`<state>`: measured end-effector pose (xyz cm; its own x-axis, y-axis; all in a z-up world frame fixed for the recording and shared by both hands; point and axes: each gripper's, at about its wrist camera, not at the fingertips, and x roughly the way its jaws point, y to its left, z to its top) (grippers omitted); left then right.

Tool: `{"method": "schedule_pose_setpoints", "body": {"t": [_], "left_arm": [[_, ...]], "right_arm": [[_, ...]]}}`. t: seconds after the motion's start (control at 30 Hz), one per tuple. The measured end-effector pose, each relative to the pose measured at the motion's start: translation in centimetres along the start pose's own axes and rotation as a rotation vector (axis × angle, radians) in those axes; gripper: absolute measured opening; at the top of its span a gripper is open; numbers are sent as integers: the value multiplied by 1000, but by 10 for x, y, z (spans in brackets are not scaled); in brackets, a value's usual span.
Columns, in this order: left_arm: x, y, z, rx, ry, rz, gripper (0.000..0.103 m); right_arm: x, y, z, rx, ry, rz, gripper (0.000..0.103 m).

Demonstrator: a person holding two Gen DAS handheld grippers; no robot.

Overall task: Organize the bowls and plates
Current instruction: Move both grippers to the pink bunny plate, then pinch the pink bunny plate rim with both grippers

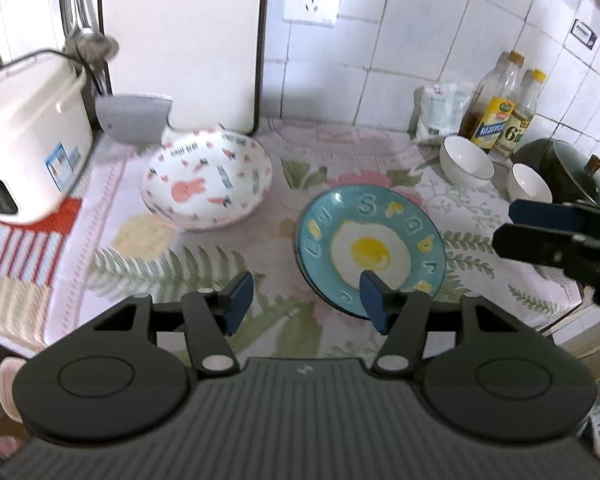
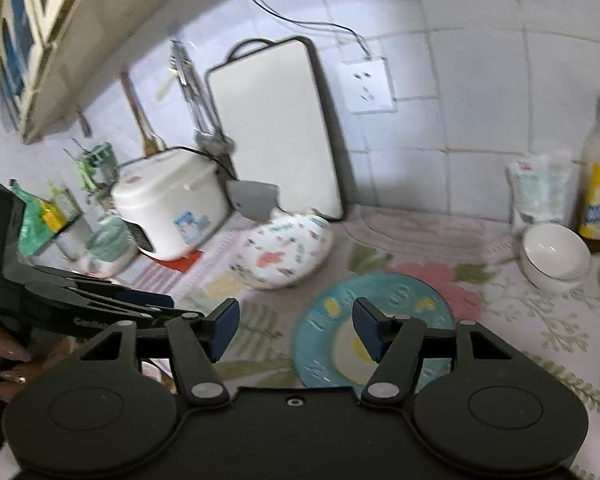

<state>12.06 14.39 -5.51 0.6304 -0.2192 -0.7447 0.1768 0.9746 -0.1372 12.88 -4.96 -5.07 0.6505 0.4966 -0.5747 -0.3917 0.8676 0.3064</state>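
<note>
Both claws are up in the air over the flowery cloth (image 1: 380, 148), and both are empty. The left gripper (image 1: 306, 300) has its blue pads spread apart with nothing between them. The right gripper (image 2: 296, 330) is spread apart too and pinches nothing.

The blue egg plate (image 1: 370, 246) lies flat on the cloth, just past the left claw at about 1 o'clock. The bunny plate (image 1: 206, 178) sits at 11 o'clock, near the rice cooker (image 1: 32, 136). It looks tipped up at the back, maybe leaning on the grey thing (image 1: 134, 118) behind it, but I cannot tell for sure. Two white bowls wait at 2 o'clock: the big white bowl (image 1: 466, 160) and the small white bowl (image 1: 530, 186), close together near the oil bottles (image 1: 500, 112).

What could go wrong? The plates are thin, flat and slippery. A claw that grabs only the rim could let the plate slide out and crack. If the bunny plate is leaning, a bump could make it flop down. The bowls stand very close to the bottles and the dark pot (image 1: 568, 172), so a wide reach there could knock a bottle over. The two claws are also close together and could bump.

The middle of the cloth has the most open room. The back is shut in by the tile wall and the white board (image 1: 180, 36). The near edge of the counter is just below the claws, so a plate pulled this way could tip off.
</note>
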Motion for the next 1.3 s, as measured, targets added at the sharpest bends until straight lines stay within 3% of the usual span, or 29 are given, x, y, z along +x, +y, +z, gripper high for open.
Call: {"method": "schedule_pose_setpoints", "body": {"t": [0.13, 0.27, 0.43, 0.63, 0.73, 0.83, 1.0, 1.3], "left_arm": [[-9, 20, 5, 9, -56, -3, 67], [-8, 39, 11, 9, -117, 18, 76], [9, 63, 18, 16, -197, 61, 77], [55, 104, 21, -120, -259, 71, 77], [82, 117, 21, -143, -253, 86, 77], [106, 126, 21, -174, -249, 177, 77], [143, 144, 22, -223, -196, 178, 77], [192, 166, 17, -365, -120, 182, 73]], "right_arm": [[11, 14, 14, 0, -25, 59, 76], [30, 23, 27, -32, -72, 57, 77], [77, 16, 46, -53, -13, 76, 78], [158, -12, 45, -34, 67, 98, 76], [195, -25, 44, -6, 107, 106, 76], [228, -41, 45, 81, 145, 112, 76], [272, -60, 47, 195, 224, 105, 76], [325, -78, 40, 235, 289, 39, 71]]}}
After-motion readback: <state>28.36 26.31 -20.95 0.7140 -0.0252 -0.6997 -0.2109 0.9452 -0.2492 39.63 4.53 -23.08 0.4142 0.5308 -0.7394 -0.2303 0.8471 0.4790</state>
